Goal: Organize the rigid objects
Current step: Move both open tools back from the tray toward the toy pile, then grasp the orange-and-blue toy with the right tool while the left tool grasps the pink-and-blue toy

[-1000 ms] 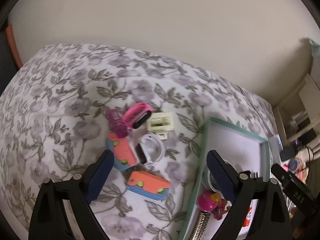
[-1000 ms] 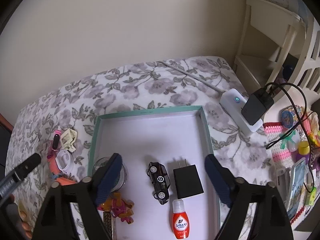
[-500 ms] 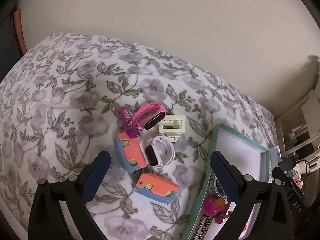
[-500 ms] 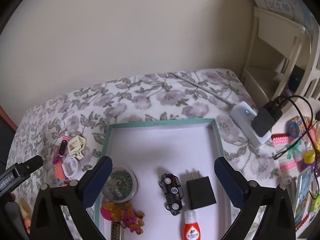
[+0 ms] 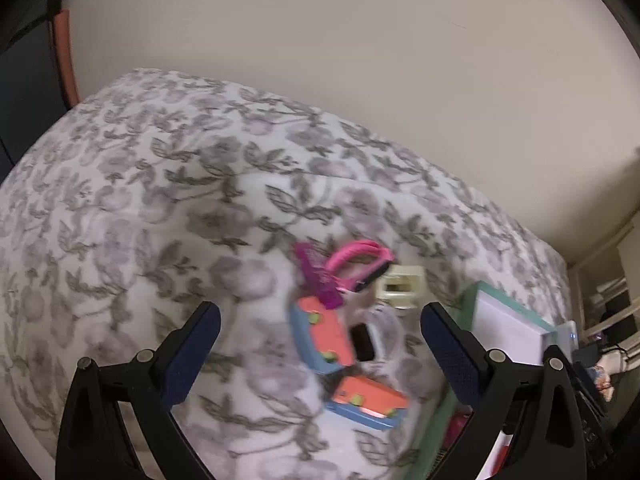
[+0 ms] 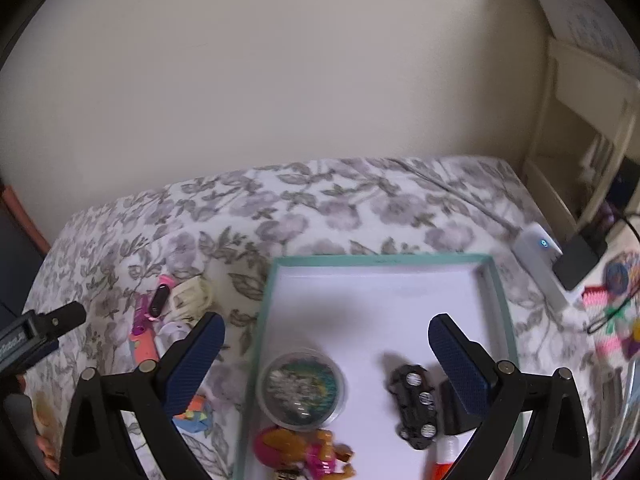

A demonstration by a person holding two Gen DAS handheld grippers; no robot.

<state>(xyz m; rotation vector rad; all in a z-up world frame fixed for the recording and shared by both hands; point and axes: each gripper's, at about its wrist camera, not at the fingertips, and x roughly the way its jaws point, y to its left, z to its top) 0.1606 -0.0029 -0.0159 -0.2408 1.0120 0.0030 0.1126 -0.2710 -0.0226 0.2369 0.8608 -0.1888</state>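
On a floral bedspread a small heap lies: a pink wristband (image 5: 362, 262), a purple clip (image 5: 318, 278), a cream plastic piece (image 5: 400, 286), a white watch (image 5: 374, 340) and two orange-and-blue cases (image 5: 324, 338) (image 5: 366, 400). My left gripper (image 5: 320, 354) hovers open above this heap, holding nothing. A teal-rimmed white tray (image 6: 494, 280) holds a round clear tin (image 6: 302, 388), a black toy car (image 6: 414, 402), a black plug, a pink-and-orange figure (image 6: 304, 454) and a small bottle. My right gripper (image 6: 326, 360) is wide open over the tray, empty.
A white power strip (image 6: 538, 266) with a black adapter (image 6: 578, 258) lies right of the tray, with cables and crochet items beyond. A cream shelf (image 6: 592, 128) stands at the right. The wall runs close behind the bed. The left gripper's body (image 6: 36, 338) shows at the right view's left edge.
Both views have pulled back and shifted. The heap now sits further right and lower in the left view. The right gripper's jaws widened, and the tray slid rightward in its view.
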